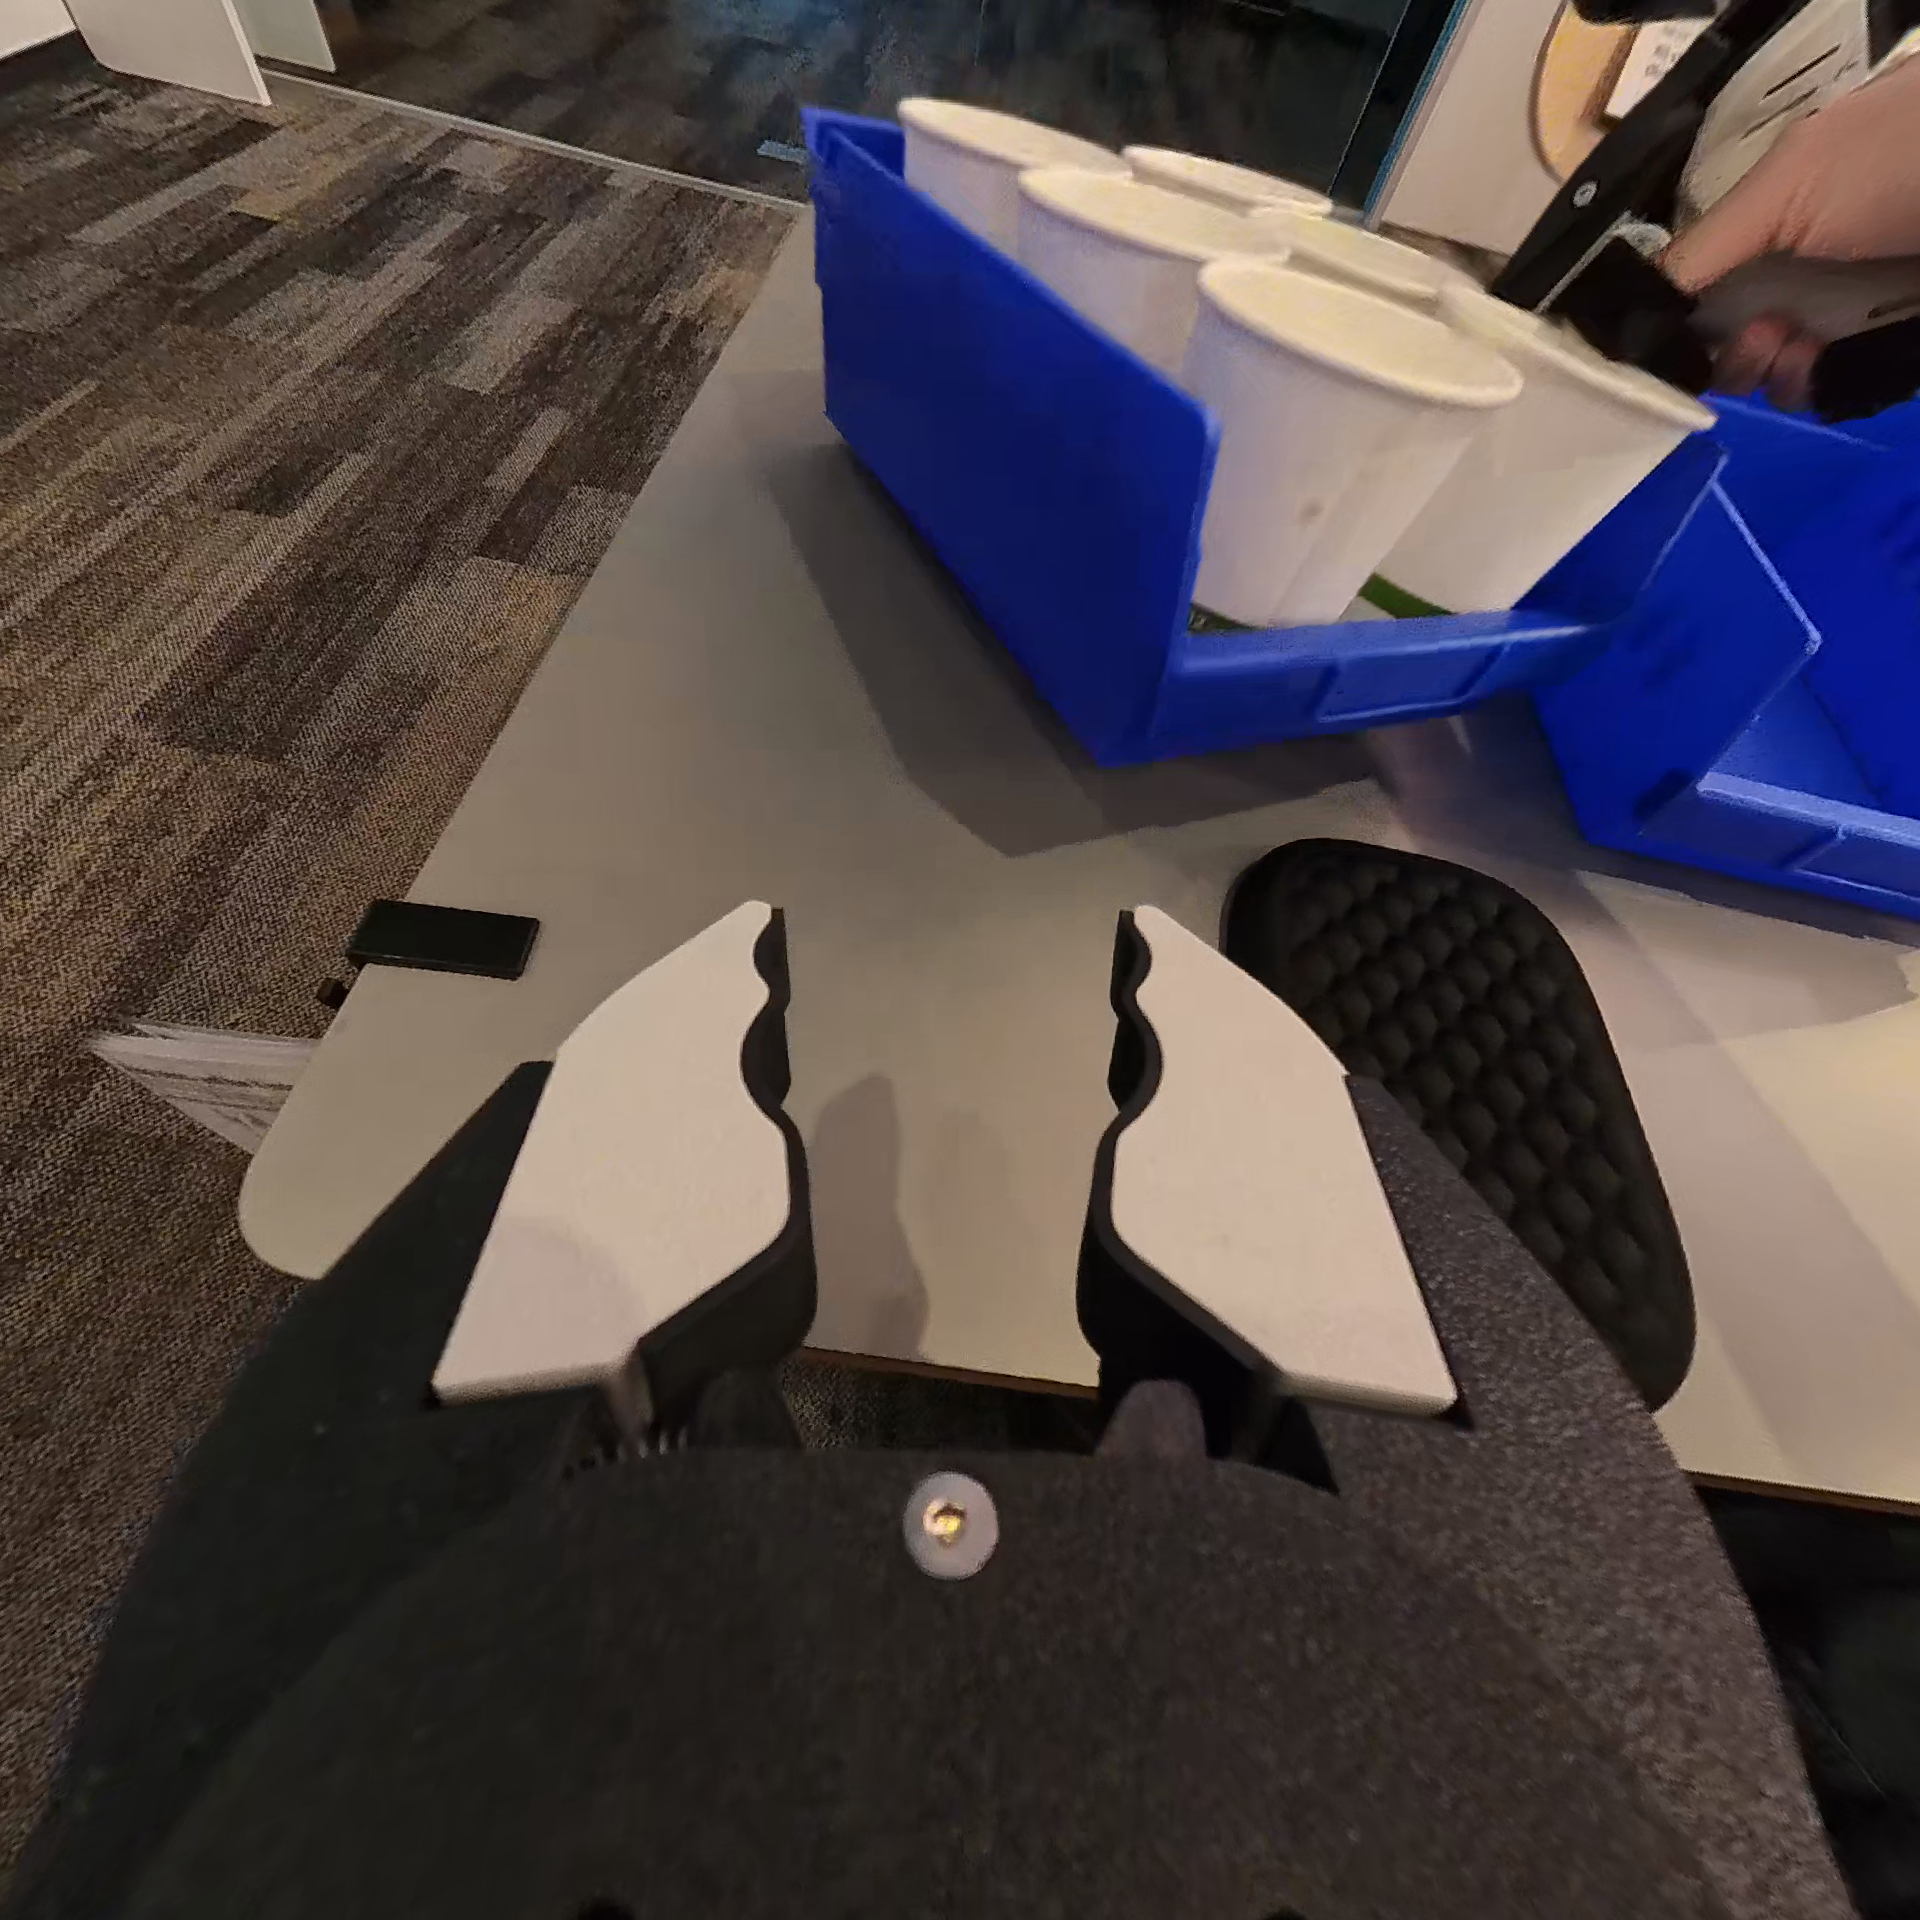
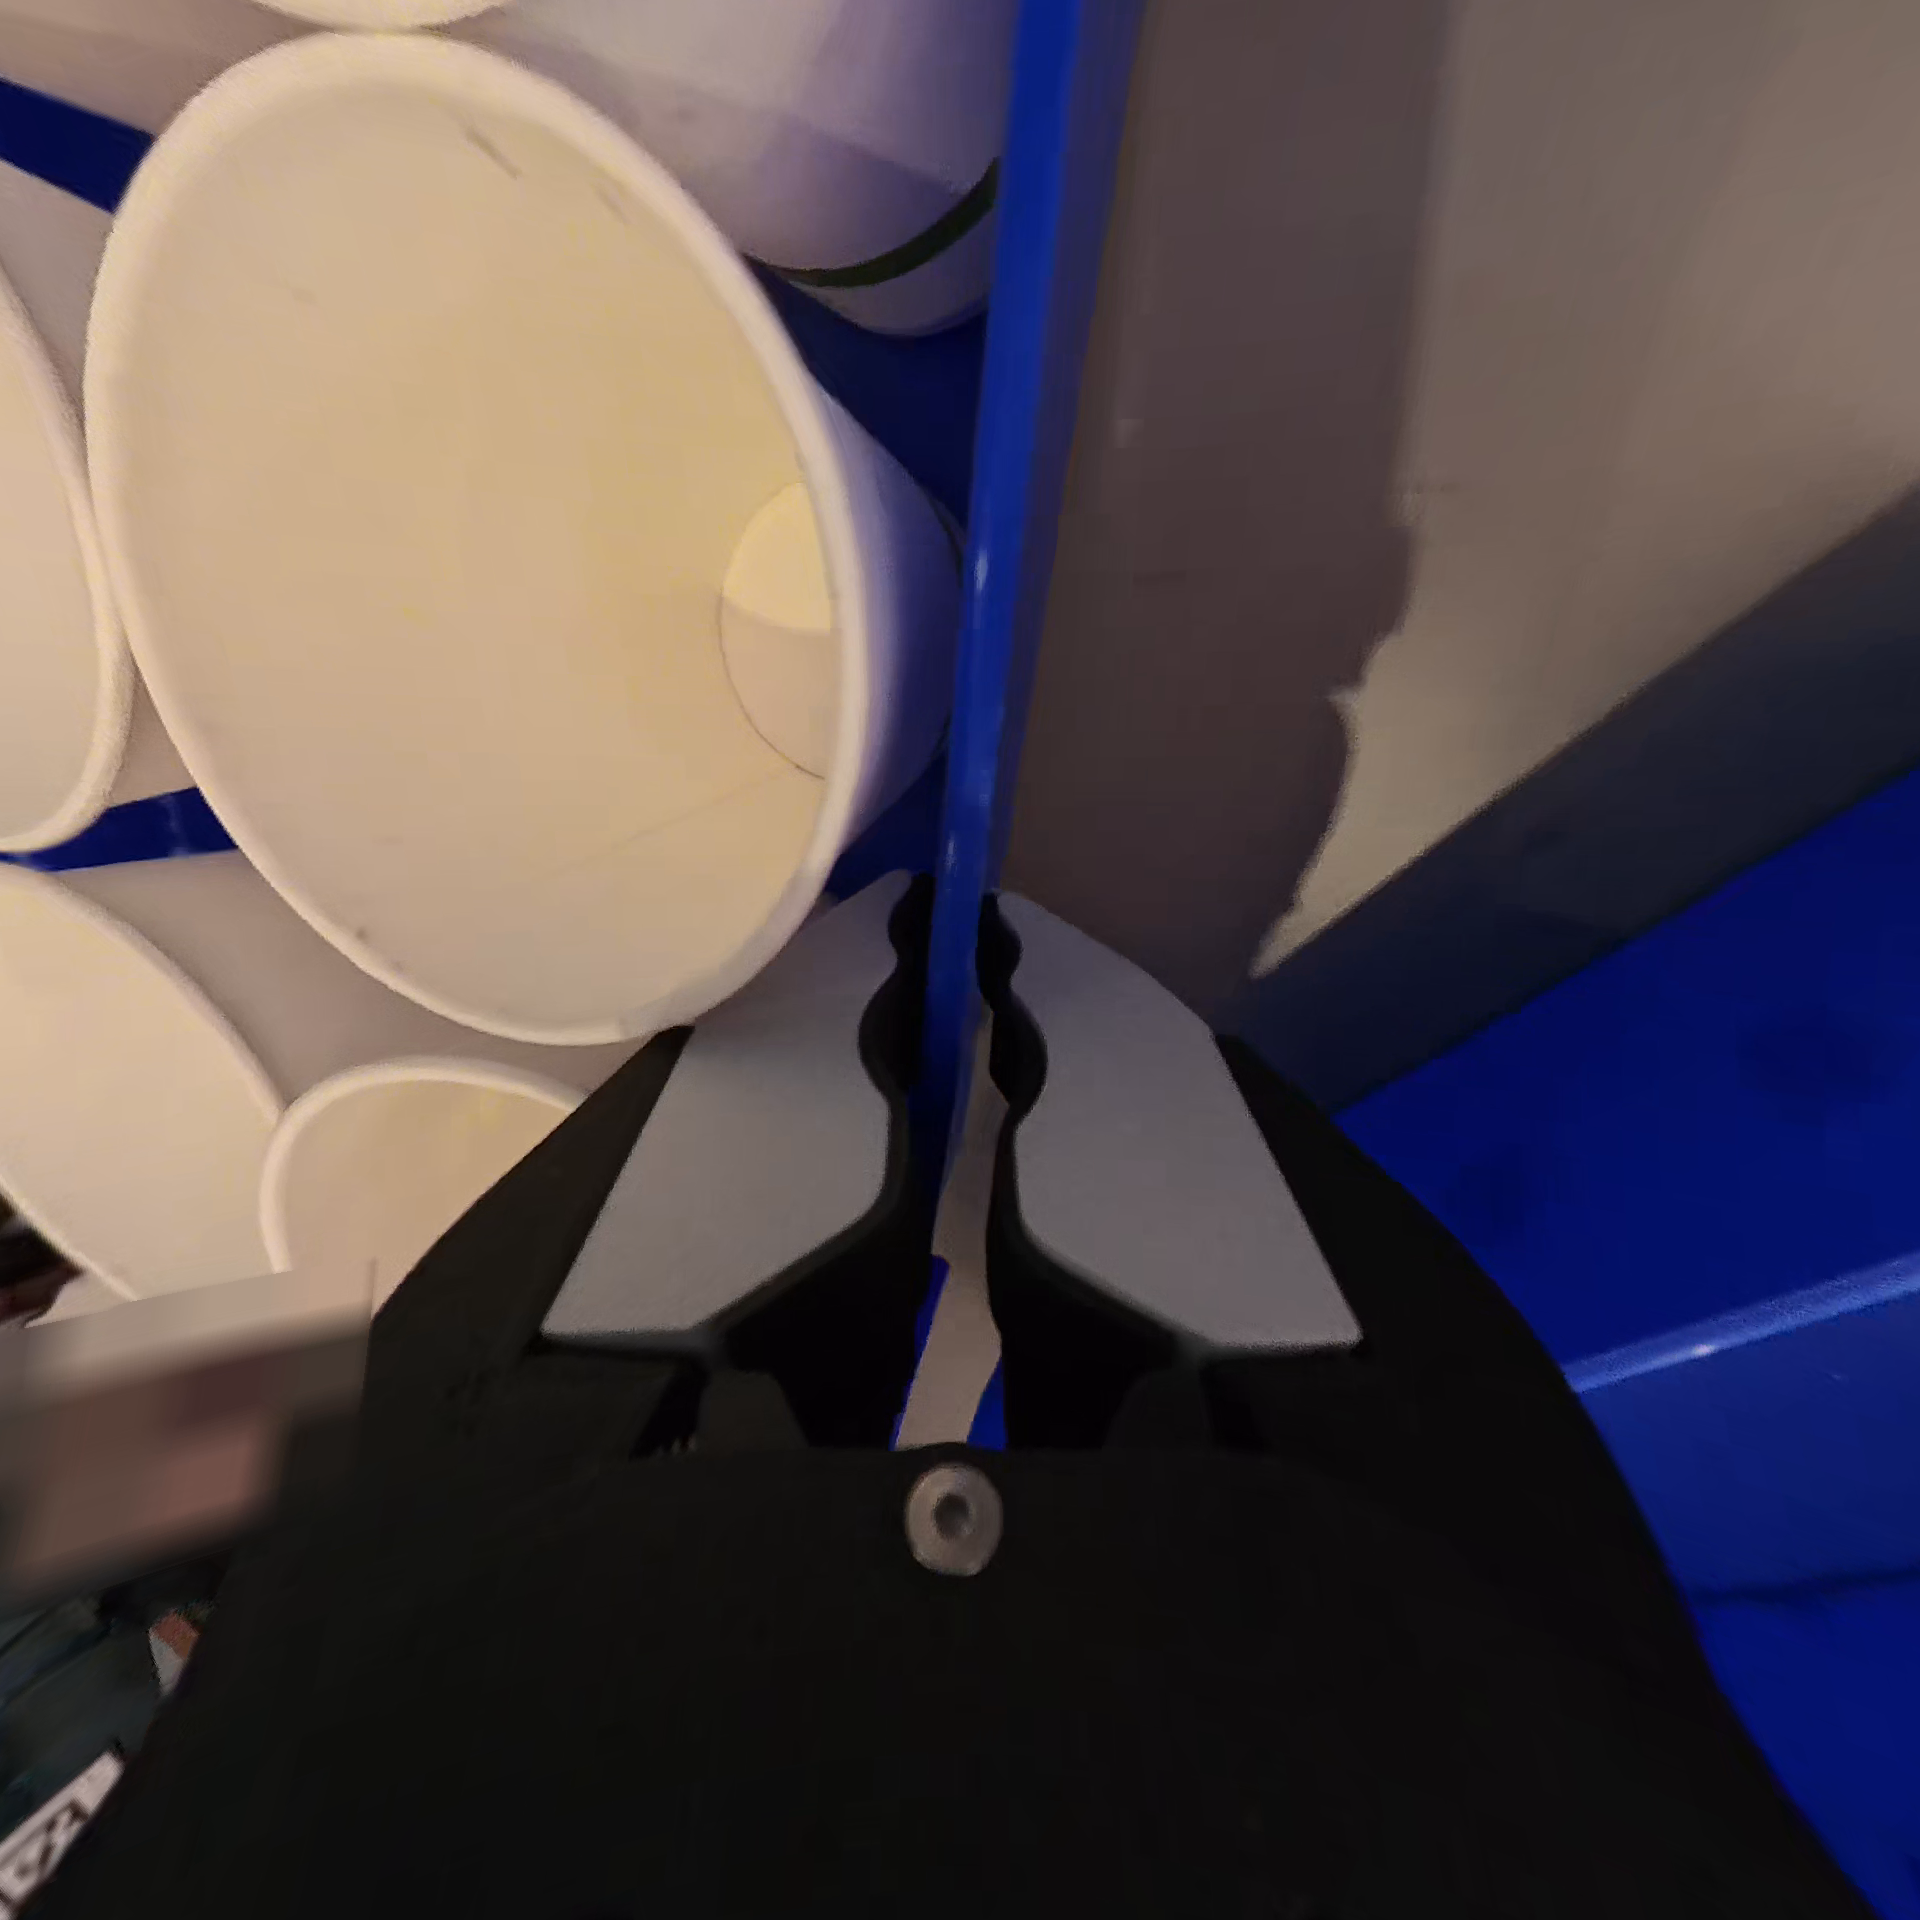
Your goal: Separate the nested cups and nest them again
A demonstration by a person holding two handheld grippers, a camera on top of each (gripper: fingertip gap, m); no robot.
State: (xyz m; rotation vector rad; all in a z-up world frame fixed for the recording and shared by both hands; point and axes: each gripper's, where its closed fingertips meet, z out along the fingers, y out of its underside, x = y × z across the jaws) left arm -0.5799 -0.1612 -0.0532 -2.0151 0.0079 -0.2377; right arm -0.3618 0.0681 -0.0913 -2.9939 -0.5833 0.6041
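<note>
No cup had been pulled out yet, as far as the views showed: the white paper cups (image 1: 1340,436) all stood crowded inside the blue bin (image 1: 997,468) on the grey table (image 1: 727,727), so separating and re-nesting both seemed left to do. The right gripper (image 2: 951,914) was clamped on the bin's thin blue side wall (image 2: 992,520), just beside the nearest cup (image 2: 457,520). The left gripper (image 1: 948,920) hovered over the table with its jaws apart, holding nothing.

The left black-and-white two-finger tool (image 1: 948,914) hangs level, its jaws spread wide and holding nothing. The right black-and-white tool (image 2: 954,894) has its jaws pinched nearly together on a thin blue plastic bin wall (image 2: 987,540).
</note>
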